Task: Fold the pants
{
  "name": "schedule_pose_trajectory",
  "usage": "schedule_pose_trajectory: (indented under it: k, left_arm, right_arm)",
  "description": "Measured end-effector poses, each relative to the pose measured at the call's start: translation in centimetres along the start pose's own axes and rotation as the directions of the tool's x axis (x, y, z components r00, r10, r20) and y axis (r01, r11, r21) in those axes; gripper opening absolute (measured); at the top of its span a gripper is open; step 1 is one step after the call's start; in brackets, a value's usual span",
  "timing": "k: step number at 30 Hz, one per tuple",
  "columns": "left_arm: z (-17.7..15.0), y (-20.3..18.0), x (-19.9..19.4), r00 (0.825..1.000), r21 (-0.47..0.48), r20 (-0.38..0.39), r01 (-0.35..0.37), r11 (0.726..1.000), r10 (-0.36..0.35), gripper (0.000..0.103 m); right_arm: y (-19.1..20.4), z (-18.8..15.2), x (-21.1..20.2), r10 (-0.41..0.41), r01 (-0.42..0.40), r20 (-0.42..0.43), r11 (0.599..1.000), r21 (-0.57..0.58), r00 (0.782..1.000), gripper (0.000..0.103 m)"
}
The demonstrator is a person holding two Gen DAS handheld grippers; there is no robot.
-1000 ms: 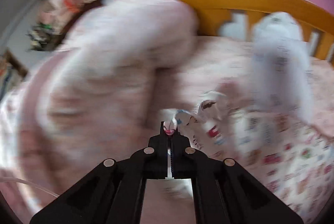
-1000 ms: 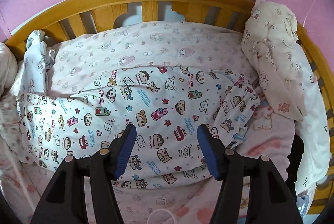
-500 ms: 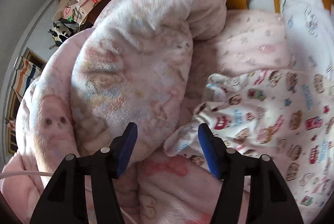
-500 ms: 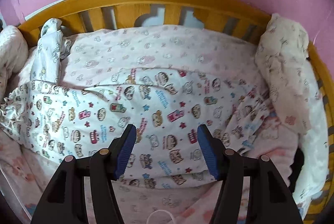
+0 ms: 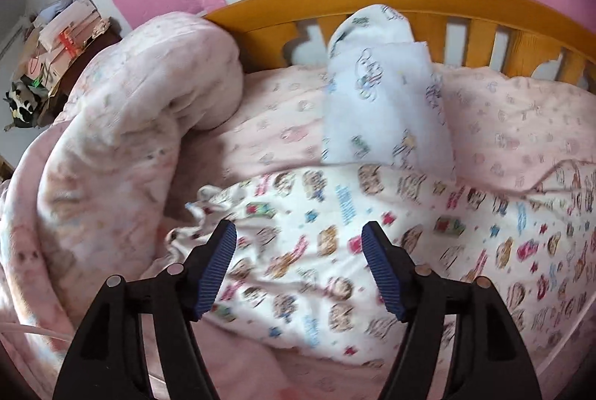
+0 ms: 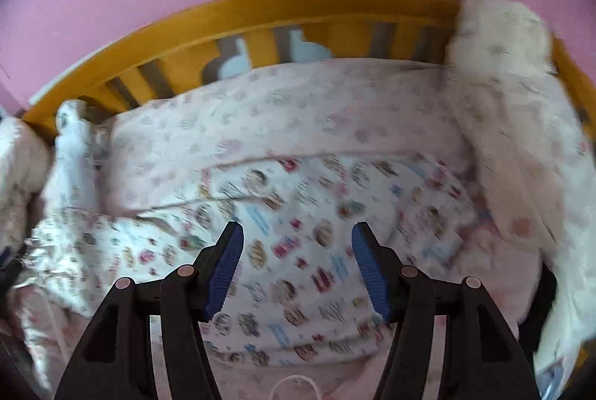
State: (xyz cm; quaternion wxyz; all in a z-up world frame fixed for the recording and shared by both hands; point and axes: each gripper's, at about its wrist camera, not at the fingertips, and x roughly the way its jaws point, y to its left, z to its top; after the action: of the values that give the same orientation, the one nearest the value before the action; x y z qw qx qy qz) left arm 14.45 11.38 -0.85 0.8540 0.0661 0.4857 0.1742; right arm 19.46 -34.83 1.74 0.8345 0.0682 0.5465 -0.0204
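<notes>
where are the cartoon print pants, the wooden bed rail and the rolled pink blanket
cartoon print pants [image 5: 335, 251]: left wrist view, middle of the spread fabric
wooden bed rail [image 6: 260, 8]: right wrist view, top bar
rolled pink blanket [image 5: 130, 124]: left wrist view, its bulging side

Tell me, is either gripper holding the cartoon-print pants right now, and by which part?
Nothing is held. The left gripper is opening above the pants; the right gripper is open too, no fabric pinched.
</notes>
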Motion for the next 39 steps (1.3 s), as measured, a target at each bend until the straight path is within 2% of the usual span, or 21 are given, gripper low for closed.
schedule_pose_trajectory:
  k: [3, 5, 7, 8, 10, 12, 13, 16, 19, 22, 25, 27, 29, 32, 34, 35, 37, 39]
  left_arm:
    - [1.1, -0.8, 0.6, 1.000, -0.026, 0.005, 0.015, 1.000, -0.015, 0.069]
    - [1.8, -1.5, 0.9, 1.000, -0.022, 0.014, -0.001, 1.000, 0.001, 0.069]
    - [2.0, -1.7, 1.6, 1.000, -0.006, 0.024, -0.019, 1.000, 0.019, 0.069]
    - [2.2, -1.9, 1.8, 0.999, 0.002, 0.026, -0.022, 1.000, 0.022, 0.069]
    - [2.3, -1.8, 2.4, 1.000, 0.007, 0.016, -0.015, 1.000, 0.014, 0.069]
    - [2.1, -1.7, 3.0, 1.000, 0.011, -0.009, 0.022, 1.000, -0.022, 0.069]
    - [1.8, -1.6, 3.3, 0.998, 0.017, -0.023, 0.052, 0.998, -0.052, 0.069]
    - [1.0, -2.0, 3.6, 0.992, 0.034, -0.040, 0.118, 0.992, -0.117, 0.069]
    - [0.4, -2.9, 3.9, 0.991, 0.053, -0.048, 0.130, 0.990, -0.128, 0.068]
    - [0.4, -3.3, 4.1, 0.990, 0.064, -0.049, 0.135, 0.989, -0.132, 0.067]
    - [0.7, -3.1, 3.0, 0.990, 0.059, -0.023, 0.140, 0.988, -0.139, 0.065]
    - [0.9, -2.8, 1.5, 0.991, 0.052, 0.021, 0.129, 0.990, -0.130, 0.065]
    - [1.2, -2.6, -0.4, 0.990, 0.056, 0.084, 0.112, 0.992, -0.117, 0.065]
    - [1.5, -2.5, -2.7, 0.984, 0.058, 0.137, 0.108, 0.992, -0.115, 0.065]
    - [1.7, -2.6, -3.9, 0.980, 0.065, 0.147, 0.125, 0.990, -0.134, 0.065]
    - [1.7, -2.7, -4.4, 0.980, 0.071, 0.146, 0.129, 0.989, -0.139, 0.065]
    - [1.5, -3.1, -4.9, 0.984, 0.087, 0.119, 0.120, 0.989, -0.130, 0.065]
    - [1.2, -3.4, -5.1, 0.989, 0.100, 0.091, 0.111, 0.989, -0.120, 0.065]
  right_arm:
    - [2.4, 2.8, 3.2, 0.067, -0.072, -0.092, 0.996, -0.053, 0.994, 0.062]
    - [4.4, 4.0, 5.4, 0.088, -0.099, -0.145, 0.993, -0.068, 0.985, 0.062]
    - [7.6, 5.0, 7.8, 0.107, -0.139, -0.188, 0.976, -0.166, 0.976, 0.062]
    - [9.0, 5.2, 8.9, 0.114, -0.162, -0.219, 0.962, -0.218, 0.969, 0.062]
    - [11.7, 5.8, 11.7, 0.132, -0.245, -0.333, 0.912, -0.327, 0.934, 0.061]
    - [13.1, 6.7, 14.7, 0.087, -0.274, -0.446, 0.886, -0.374, 0.891, 0.053]
    - [13.2, 7.3, 15.6, 0.065, -0.264, -0.467, 0.889, -0.374, 0.882, 0.052]
    - [13.0, 9.1, 17.4, 0.035, -0.239, -0.482, 0.899, -0.368, 0.875, 0.052]
    - [13.1, 9.1, 19.4, 0.012, -0.255, -0.539, 0.889, -0.380, 0.842, 0.052]
    - [13.8, 8.2, 21.4, -0.031, -0.252, -0.570, 0.876, -0.411, 0.821, 0.052]
    - [13.9, 7.2, 22.7, -0.073, -0.213, -0.558, 0.877, -0.430, 0.827, 0.052]
    - [13.9, 6.9, 23.3, -0.068, -0.216, -0.554, 0.877, -0.430, 0.830, 0.057]
    - [13.9, 6.8, 23.4, -0.071, -0.202, -0.536, 0.878, -0.433, 0.842, 0.057]
    - [14.2, 7.0, 22.5, -0.057, -0.175, -0.457, 0.876, -0.450, 0.888, 0.058]
    - [14.4, 7.2, 21.5, -0.045, -0.152, -0.385, 0.871, -0.466, 0.922, 0.064]
    - [14.5, 7.2, 21.2, -0.037, -0.155, -0.374, 0.870, -0.468, 0.927, 0.070]
    - [14.7, 7.0, 21.6, -0.023, -0.183, -0.412, 0.872, -0.454, 0.911, 0.072]
    - [14.8, 6.2, 22.5, -0.021, -0.221, -0.486, 0.874, -0.434, 0.873, 0.072]
